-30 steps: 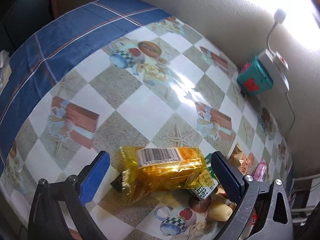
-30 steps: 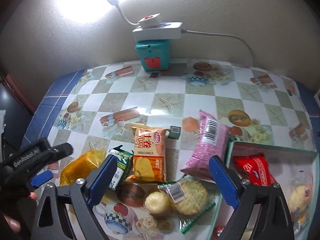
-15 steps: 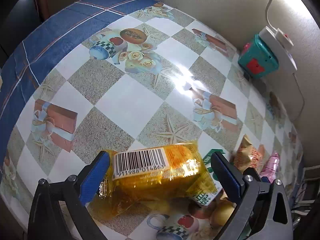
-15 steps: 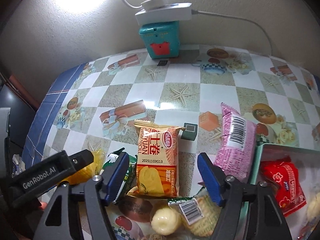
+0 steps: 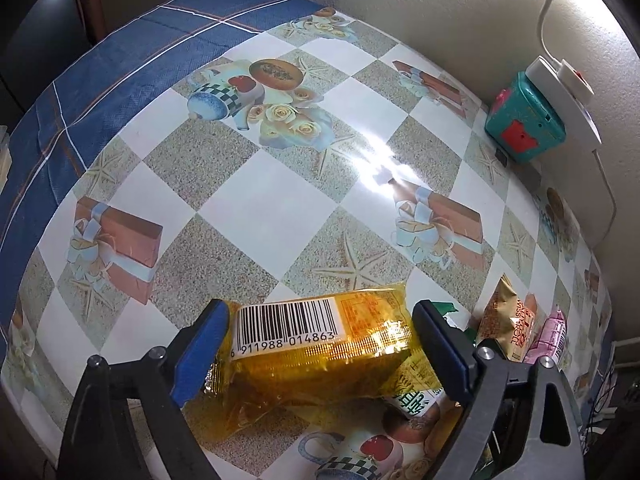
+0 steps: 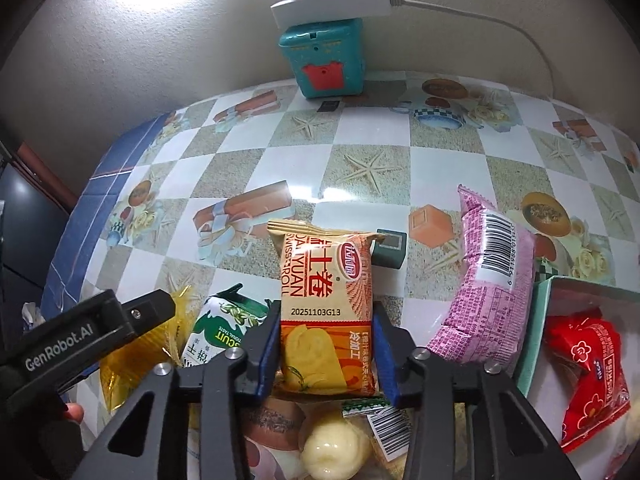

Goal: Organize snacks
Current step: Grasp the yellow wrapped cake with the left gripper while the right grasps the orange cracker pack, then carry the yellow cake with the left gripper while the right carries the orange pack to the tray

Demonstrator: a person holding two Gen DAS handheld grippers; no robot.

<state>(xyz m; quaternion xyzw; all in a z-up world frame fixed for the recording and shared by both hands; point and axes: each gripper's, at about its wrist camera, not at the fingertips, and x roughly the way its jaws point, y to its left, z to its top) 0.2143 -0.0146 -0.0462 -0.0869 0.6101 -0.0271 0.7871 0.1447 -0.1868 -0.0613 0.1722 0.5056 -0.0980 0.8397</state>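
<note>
My left gripper [image 5: 320,344] is shut on a yellow snack packet [image 5: 320,340] with a barcode, its blue pads pressing both ends. My right gripper [image 6: 326,340] is shut on an orange Swiss roll packet [image 6: 326,300] that lies on the patterned tablecloth. A green biscuit packet [image 6: 224,324] lies between the two grippers. A pink packet [image 6: 488,276] leans on the rim of a mint tray [image 6: 536,328] that holds a red packet [image 6: 588,372]. The left gripper body [image 6: 80,336] shows at the right wrist view's left edge.
A teal box [image 6: 324,60] with a white power strip [image 6: 332,0] on top stands by the back wall. A round pale snack [image 6: 332,448] and a clear-wrapped biscuit [image 6: 390,428] lie under my right gripper. The table's blue border [image 5: 100,80] marks the left edge.
Both grippers moved forward and closed: the left onto the yellow packet, the right onto the orange Swiss roll packet.
</note>
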